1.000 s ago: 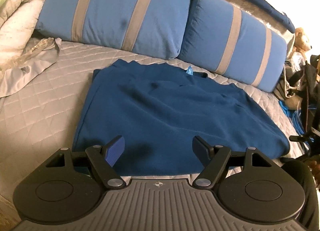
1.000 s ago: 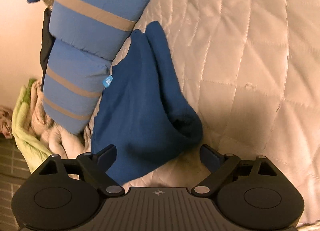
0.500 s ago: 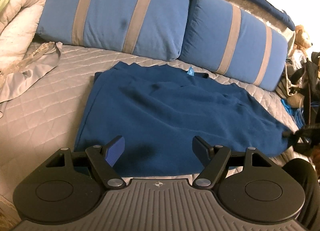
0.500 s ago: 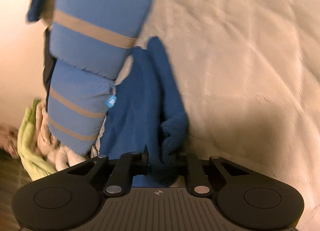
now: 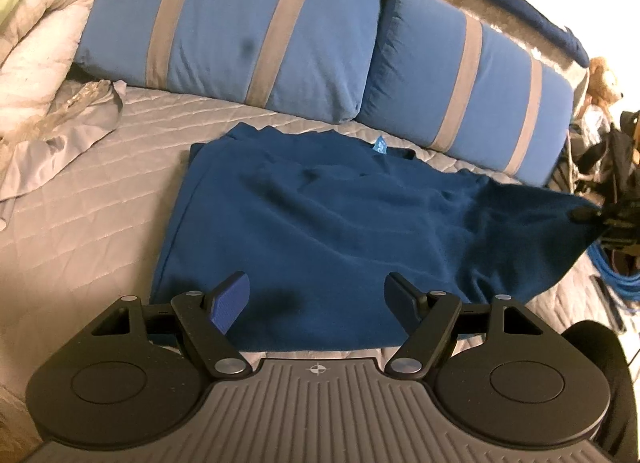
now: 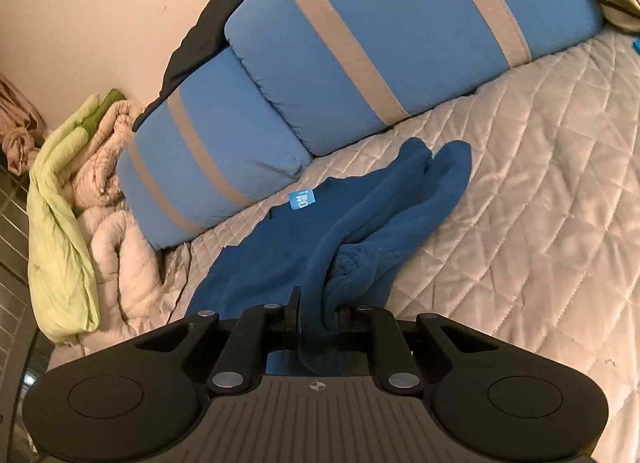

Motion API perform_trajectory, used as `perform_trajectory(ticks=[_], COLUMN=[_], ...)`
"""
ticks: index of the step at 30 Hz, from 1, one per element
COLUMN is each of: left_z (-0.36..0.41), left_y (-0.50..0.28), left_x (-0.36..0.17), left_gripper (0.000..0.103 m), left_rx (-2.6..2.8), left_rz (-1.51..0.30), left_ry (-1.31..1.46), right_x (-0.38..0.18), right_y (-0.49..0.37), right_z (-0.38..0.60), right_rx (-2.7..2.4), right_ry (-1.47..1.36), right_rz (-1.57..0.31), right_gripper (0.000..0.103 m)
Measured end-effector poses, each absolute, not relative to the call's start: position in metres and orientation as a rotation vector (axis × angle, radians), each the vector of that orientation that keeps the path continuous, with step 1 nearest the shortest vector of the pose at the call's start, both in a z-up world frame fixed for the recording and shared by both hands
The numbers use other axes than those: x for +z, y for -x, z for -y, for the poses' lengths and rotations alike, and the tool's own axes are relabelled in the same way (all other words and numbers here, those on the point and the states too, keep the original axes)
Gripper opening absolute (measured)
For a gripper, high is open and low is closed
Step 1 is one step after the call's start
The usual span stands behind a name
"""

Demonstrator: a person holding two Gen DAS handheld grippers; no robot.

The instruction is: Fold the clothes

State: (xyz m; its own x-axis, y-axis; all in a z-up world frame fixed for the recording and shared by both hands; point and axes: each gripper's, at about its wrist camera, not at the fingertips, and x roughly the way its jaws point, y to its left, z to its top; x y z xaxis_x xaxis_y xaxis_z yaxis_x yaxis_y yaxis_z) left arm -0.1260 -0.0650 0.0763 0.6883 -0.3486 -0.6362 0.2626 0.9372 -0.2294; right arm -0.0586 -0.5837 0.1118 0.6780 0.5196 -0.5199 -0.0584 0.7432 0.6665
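From the left wrist, the soft dark-blue fleece garment [image 5: 320, 223] lies spread on the grey diamond-quilted bedcover [image 5: 80, 203] below two plump blue pillows with grey stripes [image 5: 240, 35], its right corner pulled up into a taut peak, while the left gripper [image 5: 316, 299] hovers over its near hem with jaws wide apart and nothing between them. From the right wrist, the right gripper [image 6: 318, 315], whose jaws have just been closing, is clamped on a bunched, plush fold of that garment [image 6: 360, 223], the sleeve trailing across the quilting below the pillows [image 6: 360, 63].
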Motion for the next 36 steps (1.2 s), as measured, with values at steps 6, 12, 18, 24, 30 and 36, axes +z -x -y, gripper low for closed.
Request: perform_trajectory(ticks=[6, 12, 18, 24, 30, 36], left_z=[0.045, 0.009, -0.035, -0.070, -0.084, -0.086], left_y=[0.135, 0.147, 0.158, 0.167, 0.170, 0.166], left_x=[0.075, 0.080, 0.079, 0.068, 0.066, 0.067], left_gripper=[0.074, 0.074, 0.074, 0.074, 0.074, 0.074], left_rx=[-0.351, -0.282, -0.171, -0.101, -0.097, -0.082], left_rz=[-0.730, -0.696, -0.683, -0.702, -0.696, -0.688], left_ry=[0.173, 0.214, 0.249, 0.308, 0.305, 0.289], right_x=[0.130, 0.186, 0.191, 0.113, 0.113, 0.109], right_y=[0.050, 0.023, 0.017, 0.040, 0.057, 0.079], right_z=[0.561, 0.465, 0.282, 0.170, 0.158, 0.145], right_rx=[0.371, 0.510, 0.687, 0.762, 0.756, 0.814], right_ry=[-0.548, -0.348, -0.016, 0.182, 0.233, 0.296], right_rz=[-0.785, -0.741, -0.729, -0.811, -0.781, -0.767], right_gripper=[0.015, 0.014, 0.015, 0.015, 0.015, 0.015])
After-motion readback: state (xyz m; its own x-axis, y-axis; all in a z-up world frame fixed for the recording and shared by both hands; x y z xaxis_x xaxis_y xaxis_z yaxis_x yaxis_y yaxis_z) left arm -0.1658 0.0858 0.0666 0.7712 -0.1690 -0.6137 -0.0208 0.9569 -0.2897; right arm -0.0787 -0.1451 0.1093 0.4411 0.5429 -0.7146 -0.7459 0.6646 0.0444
